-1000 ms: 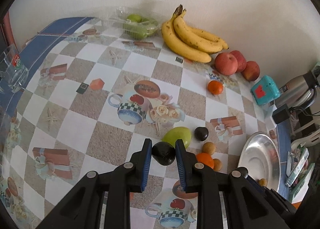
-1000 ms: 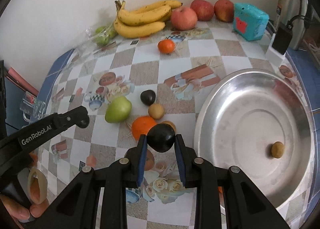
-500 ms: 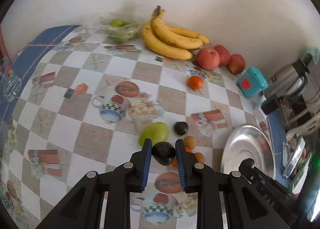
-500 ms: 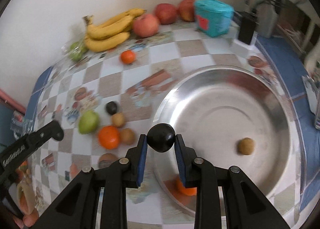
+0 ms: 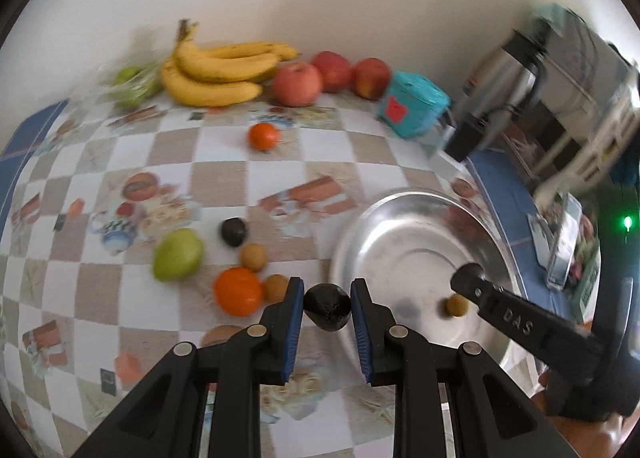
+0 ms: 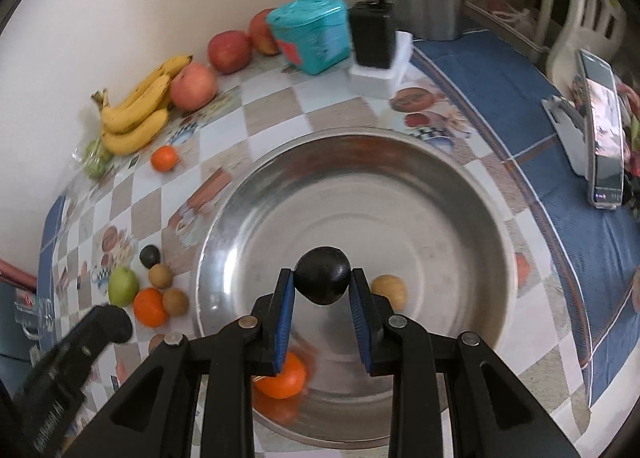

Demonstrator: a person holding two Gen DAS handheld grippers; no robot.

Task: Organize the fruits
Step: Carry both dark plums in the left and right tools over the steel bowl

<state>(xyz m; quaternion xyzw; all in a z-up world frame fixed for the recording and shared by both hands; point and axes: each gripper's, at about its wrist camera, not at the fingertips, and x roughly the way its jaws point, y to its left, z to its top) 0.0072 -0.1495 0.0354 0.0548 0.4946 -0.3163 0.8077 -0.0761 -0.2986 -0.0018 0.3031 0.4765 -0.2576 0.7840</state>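
My left gripper (image 5: pixel 327 308) is shut on a dark plum (image 5: pixel 328 307) and holds it above the table just left of the steel bowl (image 5: pixel 404 214). My right gripper (image 6: pixel 322 284) is shut on another dark plum (image 6: pixel 322 275) and holds it over the middle of the bowl (image 6: pixel 360 162). A small brown fruit (image 6: pixel 390 291) and an orange (image 6: pixel 285 376) lie in the bowl. On the table to its left lie a green fruit (image 5: pixel 178 254), an orange (image 5: pixel 237 291), a dark plum (image 5: pixel 233 231) and two small brown fruits (image 5: pixel 253 257).
Bananas (image 5: pixel 220 72), three red apples (image 5: pixel 298 83), a bag of green fruit (image 5: pixel 134 84) and a tangerine (image 5: pixel 263 136) are near the back wall. A teal box (image 5: pixel 412 109), a kettle (image 5: pixel 504 78) and a phone on a stand (image 6: pixel 604 138) are at the right.
Both grippers have moved right with their plums. The right one has gone from the bowl's left rim to over its middle. The left one has come close to the bowl's left rim.
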